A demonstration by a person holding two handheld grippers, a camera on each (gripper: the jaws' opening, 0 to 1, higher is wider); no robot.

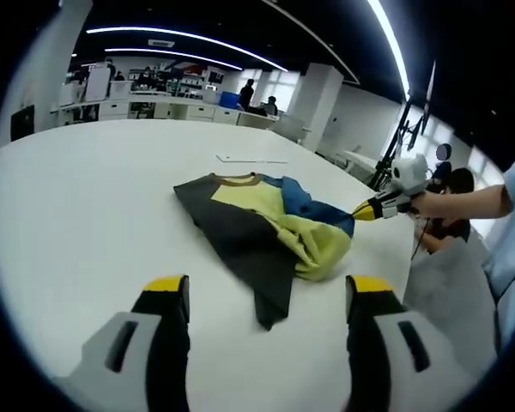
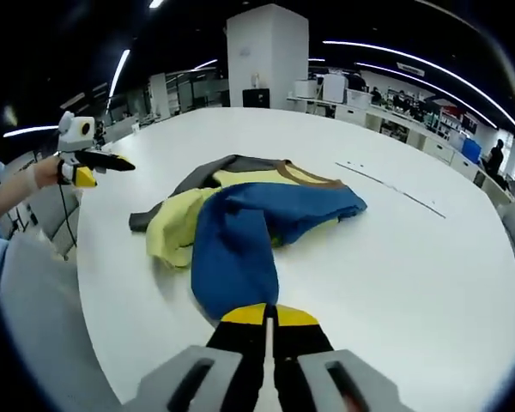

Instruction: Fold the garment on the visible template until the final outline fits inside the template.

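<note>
A garment [image 1: 262, 225] in dark grey, pale yellow and blue lies crumpled mid-table; in the right gripper view the garment [image 2: 240, 219] shows its blue part nearest. My right gripper [image 2: 267, 314] is shut, its tips at the blue fabric's near edge. From the other side the right gripper [image 1: 360, 211], held by a hand, pinches the blue edge. My left gripper [image 1: 268, 287] stands open, short of the garment's dark corner, with nothing between its jaws. It appears as the left gripper [image 2: 99, 160] beyond the table's left rim. Thin template lines [image 1: 251, 159] mark the table behind the garment.
The white round table [image 1: 86, 197] has wide bare room around the garment. Its edge [image 2: 94, 283] curves close on my left. A stand [image 1: 405, 129] and a seated person [image 1: 457, 184] are past the far right rim. Desks and people fill the background.
</note>
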